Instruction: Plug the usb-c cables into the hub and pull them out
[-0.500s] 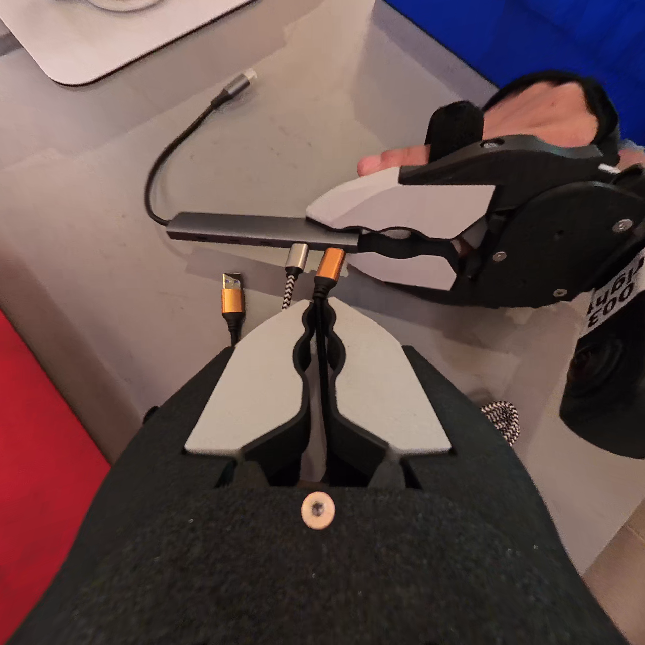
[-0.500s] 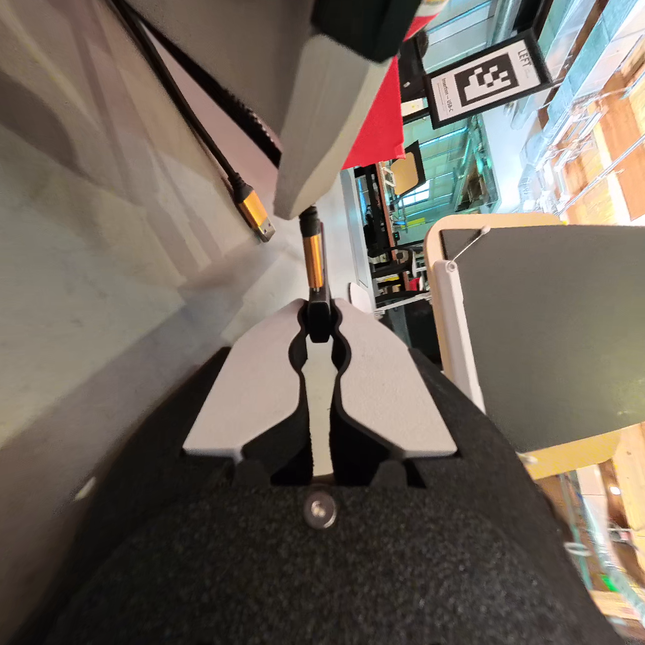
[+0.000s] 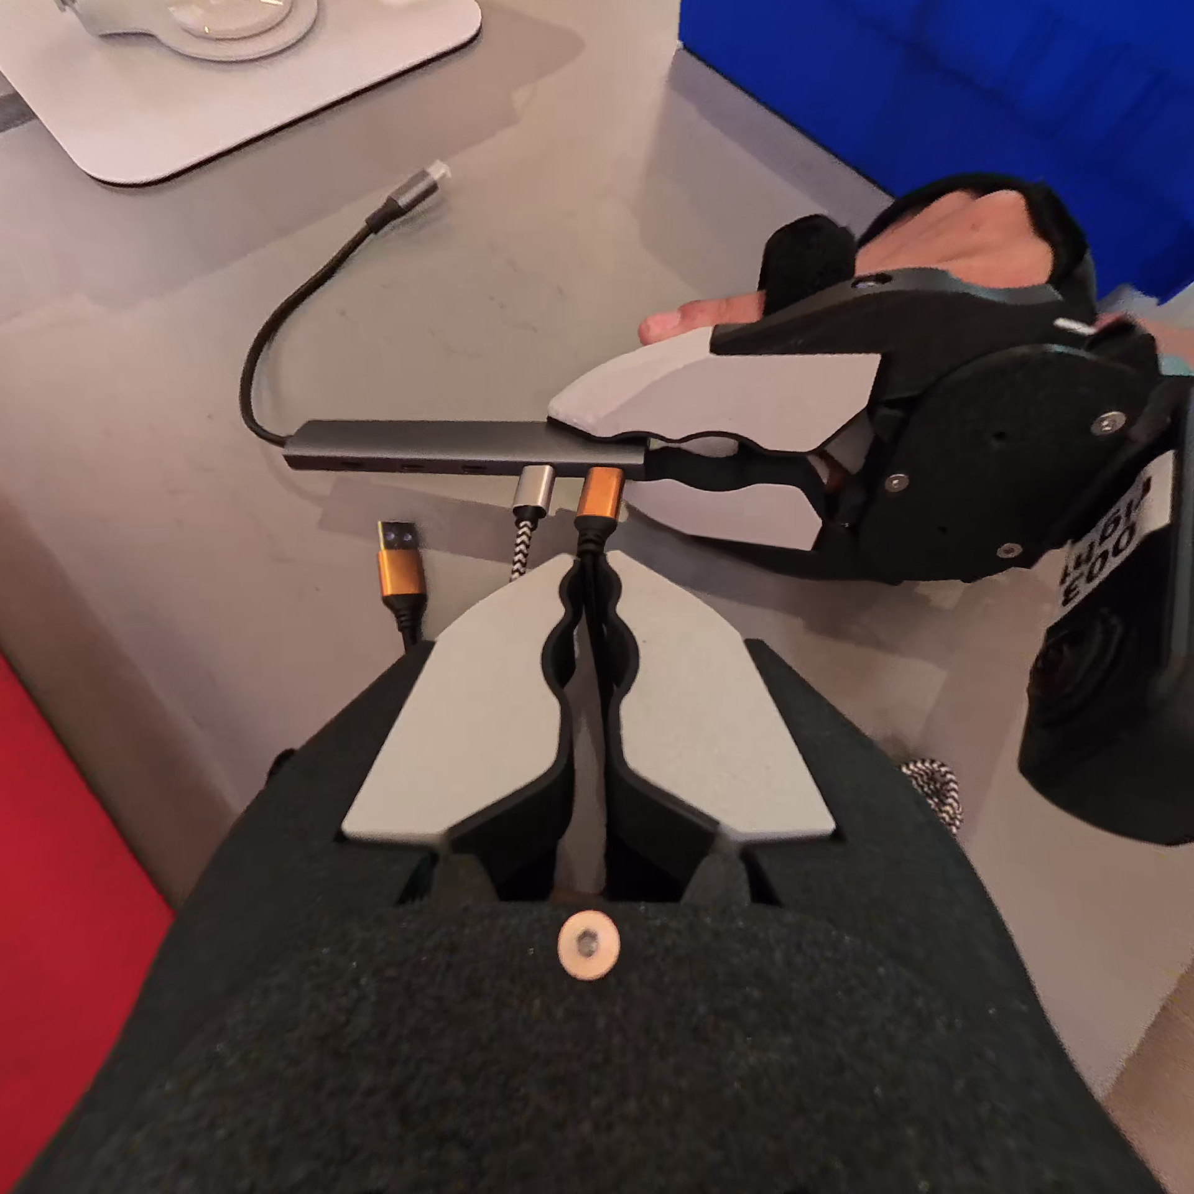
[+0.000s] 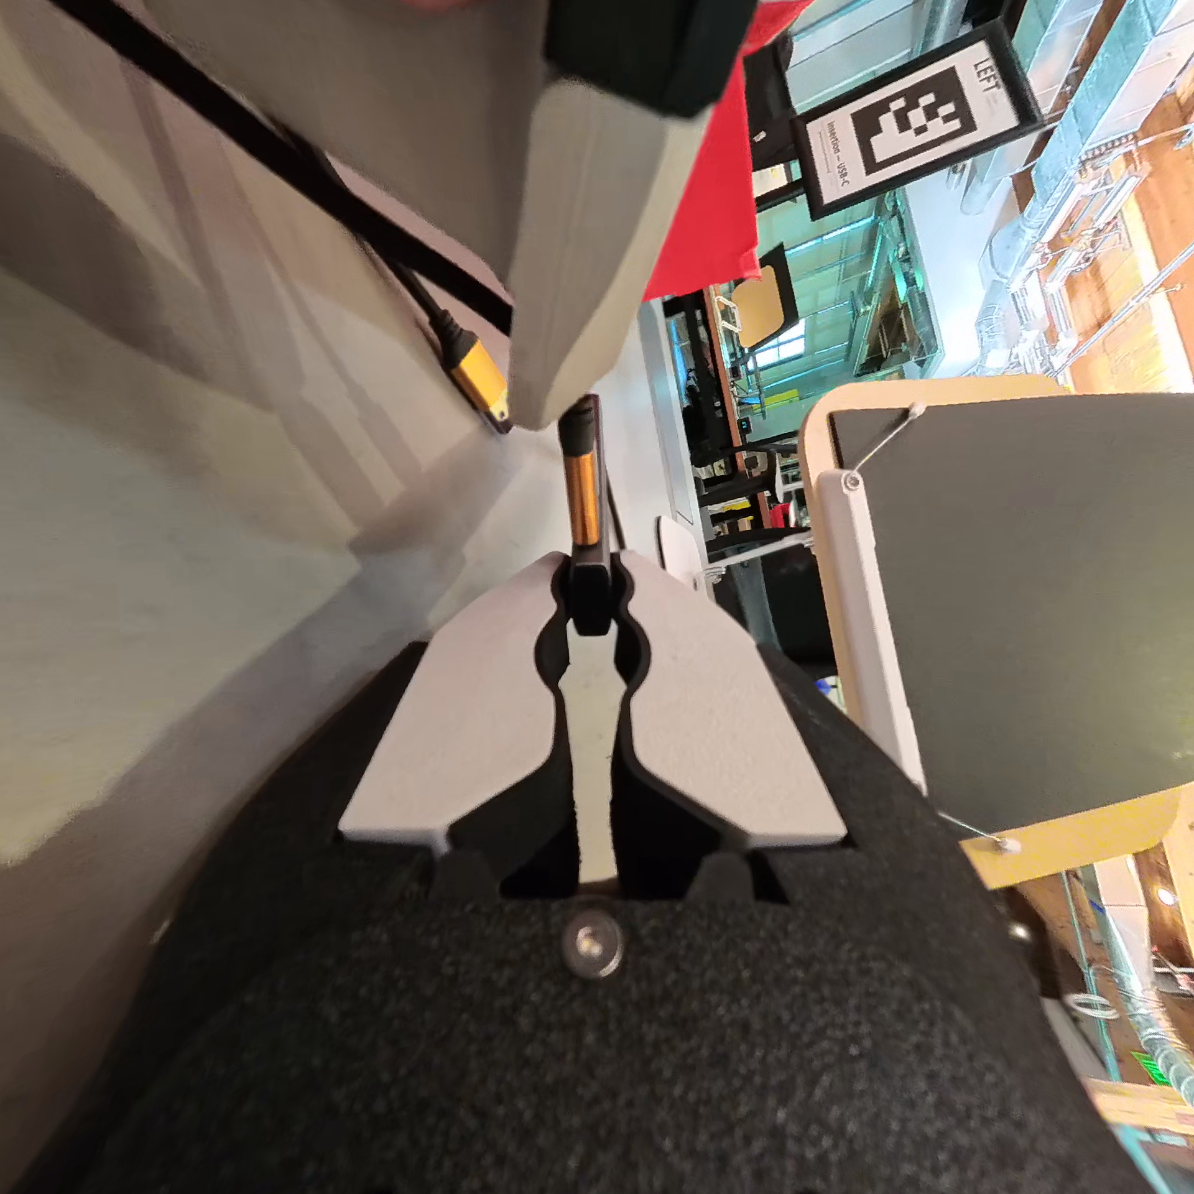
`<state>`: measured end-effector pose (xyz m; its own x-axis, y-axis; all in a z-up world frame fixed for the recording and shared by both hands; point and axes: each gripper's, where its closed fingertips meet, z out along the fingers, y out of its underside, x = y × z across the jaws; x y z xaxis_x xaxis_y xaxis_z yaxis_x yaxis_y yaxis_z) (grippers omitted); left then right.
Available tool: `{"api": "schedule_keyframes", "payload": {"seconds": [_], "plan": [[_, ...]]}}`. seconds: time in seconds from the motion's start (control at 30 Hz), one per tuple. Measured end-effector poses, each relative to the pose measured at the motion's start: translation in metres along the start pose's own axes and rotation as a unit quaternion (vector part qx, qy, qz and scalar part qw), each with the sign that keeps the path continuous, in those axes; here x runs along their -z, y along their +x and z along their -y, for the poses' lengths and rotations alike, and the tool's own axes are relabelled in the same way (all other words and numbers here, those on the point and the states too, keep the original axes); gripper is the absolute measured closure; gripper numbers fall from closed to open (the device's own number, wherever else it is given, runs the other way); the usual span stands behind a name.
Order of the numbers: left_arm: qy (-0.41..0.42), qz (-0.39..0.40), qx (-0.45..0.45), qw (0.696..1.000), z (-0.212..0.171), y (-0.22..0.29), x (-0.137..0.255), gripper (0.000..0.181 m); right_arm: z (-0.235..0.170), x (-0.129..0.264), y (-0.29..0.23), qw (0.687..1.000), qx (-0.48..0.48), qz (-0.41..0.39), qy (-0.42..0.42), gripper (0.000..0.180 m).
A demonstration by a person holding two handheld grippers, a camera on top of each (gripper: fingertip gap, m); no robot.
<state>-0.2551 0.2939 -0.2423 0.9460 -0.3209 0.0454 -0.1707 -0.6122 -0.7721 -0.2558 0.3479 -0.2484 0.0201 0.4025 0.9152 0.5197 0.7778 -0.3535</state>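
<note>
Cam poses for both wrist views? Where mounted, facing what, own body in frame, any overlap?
Left wrist view: sits behind the left gripper, looks forward and down at the grey table; its jaws pinch the orange-plug cable at the hub; the right gripper and a hand show too.
Right wrist view: sits behind the right gripper, rolled sideways, looks along the hub's end clamped in its jaws; room beyond.
Shared: hub, orange plug, the loose orange connector, each other's gripper.

A grey tabletop [image 3: 194, 400] carries a pale mat [image 3: 213, 110] at its far left corner. A red surface [image 3: 58, 807] lies at its near left edge, a blue one [image 3: 969, 84] behind. Farther off stand a framed marker sign [image 4: 904, 110] and a dark board [image 4: 1034, 614] with a light wooden rim.
</note>
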Motion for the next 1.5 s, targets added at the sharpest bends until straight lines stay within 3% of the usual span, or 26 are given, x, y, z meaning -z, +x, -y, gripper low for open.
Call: {"api": "schedule_keyframes", "payload": {"seconds": [0.03, 0.17, 0.23, 0.3, 0.37, 0.47, 0.7, 0.93, 1.03, 1.17, 1.33, 1.5], "plan": [[0.01, -0.006, 0.005, 1.0, 0.004, 0.001, 0.003, 0.178, 0.001, 0.0, 0.002, 1.0, -0.007, -0.001, 0.007, 0.171], [0.12, -0.027, -0.007, 0.992, 0.033, 0.018, 0.058, 0.146, -0.004, 0.002, 0.014, 0.998, -0.056, -0.005, 0.004, 0.17], [0.225, -0.004, -0.008, 0.974, 0.041, 0.021, 0.106, 0.146, -0.008, 0.002, 0.027, 0.992, -0.128, 0.006, -0.01, 0.17], [0.267, -0.003, 0.021, 0.964, 0.019, 0.025, 0.136, 0.152, -0.007, 0.007, 0.054, 0.979, -0.205, 0.007, -0.014, 0.171], [0.256, 0.005, 0.026, 0.966, -0.02, 0.026, 0.144, 0.154, -0.003, 0.019, 0.091, 0.961, -0.276, 0.007, -0.009, 0.171], [0.17, 0.054, 0.024, 0.984, -0.062, 0.011, 0.14, 0.158, -0.001, 0.045, 0.159, 0.939, -0.343, -0.003, 0.004, 0.171], [0.167, -0.002, 0.031, 0.985, -0.062, 0.029, 0.137, 0.158, -0.019, 0.113, 0.327, 0.921, -0.384, -0.062, -0.026, 0.171], [0.147, -0.016, -0.006, 0.989, -0.063, 0.047, 0.129, 0.158, -0.109, 0.178, 0.447, 0.9, -0.39, -0.138, -0.139, 0.171], [0.129, -0.044, 0.008, 0.991, -0.067, 0.054, 0.123, 0.159, -0.136, 0.203, 0.453, 0.885, -0.417, -0.139, -0.154, 0.171], [0.136, -0.106, 0.058, 0.983, -0.062, 0.064, 0.124, 0.159, -0.183, 0.22, 0.413, 0.873, -0.408, -0.134, -0.231, 0.17], [0.11, -0.108, 0.051, 0.987, -0.068, 0.061, 0.115, 0.159, -0.232, 0.209, 0.324, 0.849, -0.422, -0.057, -0.314, 0.17], [0.108, -0.113, 0.058, 0.986, -0.067, 0.062, 0.113, 0.159, -0.241, 0.191, 0.273, 0.811, -0.493, 0.032, -0.312, 0.17]]}}
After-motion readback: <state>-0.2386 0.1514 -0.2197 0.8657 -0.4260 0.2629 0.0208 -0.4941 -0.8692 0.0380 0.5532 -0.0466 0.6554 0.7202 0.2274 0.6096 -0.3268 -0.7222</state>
